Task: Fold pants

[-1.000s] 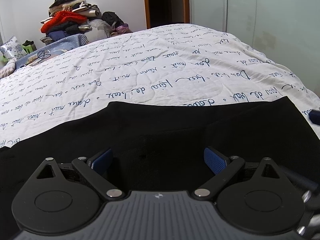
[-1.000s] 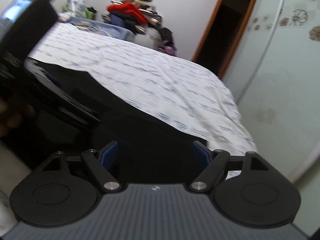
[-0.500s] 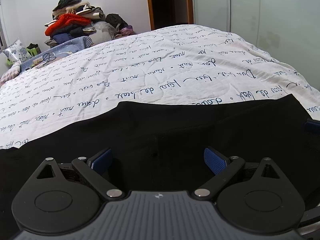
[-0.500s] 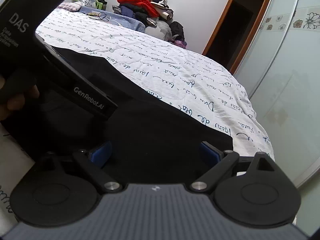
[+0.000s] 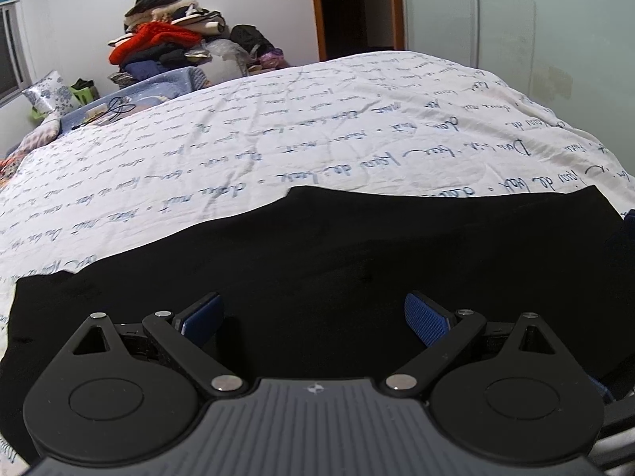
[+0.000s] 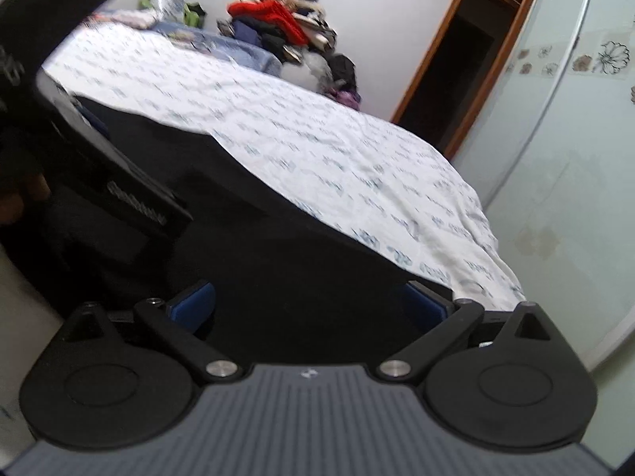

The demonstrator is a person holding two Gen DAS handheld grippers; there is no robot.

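Note:
Black pants (image 5: 357, 258) lie flat across the near part of the bed, their far edge a clean line against the white quilt. My left gripper (image 5: 313, 309) hovers just above the cloth, its blue pads (image 5: 426, 315) wide apart and nothing between them. In the right wrist view the pants (image 6: 278, 246) run to the bed's near right corner. My right gripper (image 6: 309, 297) is over that end, its jaws still opening and wide apart, and its pads are not pressing on the cloth. The left gripper's black body (image 6: 111, 174), held by a hand (image 6: 20, 202), fills the left side.
The bed's white quilt (image 5: 317, 127) with blue script stretches away beyond the pants. A heap of clothes (image 5: 166, 43) is stacked at the far wall, with a dark doorway (image 5: 357, 8) beside it. A pale wardrobe door (image 6: 555, 158) stands close along the bed's right side.
The right gripper's jaws have spread wider. The left gripper has shifted, so the pants' left end and corner now show. The right view has swung and is blurred.

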